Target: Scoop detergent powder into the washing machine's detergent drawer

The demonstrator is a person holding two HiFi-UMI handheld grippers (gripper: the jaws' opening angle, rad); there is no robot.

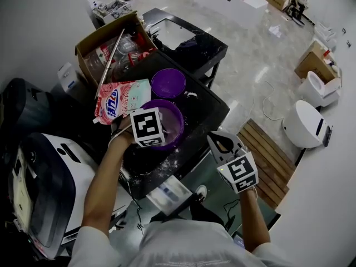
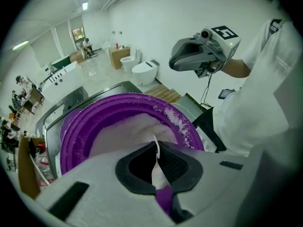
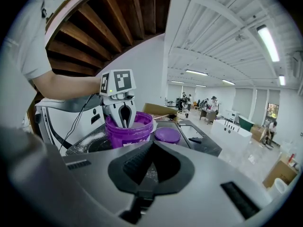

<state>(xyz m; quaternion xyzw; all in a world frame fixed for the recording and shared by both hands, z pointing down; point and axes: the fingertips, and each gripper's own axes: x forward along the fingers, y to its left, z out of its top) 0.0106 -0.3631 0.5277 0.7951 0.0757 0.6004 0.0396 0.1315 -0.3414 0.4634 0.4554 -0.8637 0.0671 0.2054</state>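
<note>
On the dark surface (image 1: 206, 113) stands a purple bucket (image 1: 181, 121) with white detergent powder (image 2: 125, 136) inside. Some powder also sticks on its inner wall, and some lies scattered on the surface around it. Over the bucket's 9 o'clock rim the left tool (image 2: 156, 149) points down into the powder. Its jaws are pressed together on a thin white piece (image 2: 156, 167) (nearer the camera it turns purple, and I cannot tell its full shape). At 12 o'clock from the bucket, just beside it, lies the purple lid (image 1: 168, 82). At 10 o'clock a pink detergent bag (image 1: 119, 99) lies flat, and beyond it at 11 o'clock is an open cardboard box (image 1: 94, 38) with packed things inside. The right tool (image 1: 218, 140) hangs in the air at 4 o'clock from the bucket, past the surface's edge and apart from everything. Its jaws are drawn together at the tips and have hold of nothing. At 8 o'clock, lower than the surface, stands a white washing machine (image 1: 83, 171) with a dark lid.
</note>
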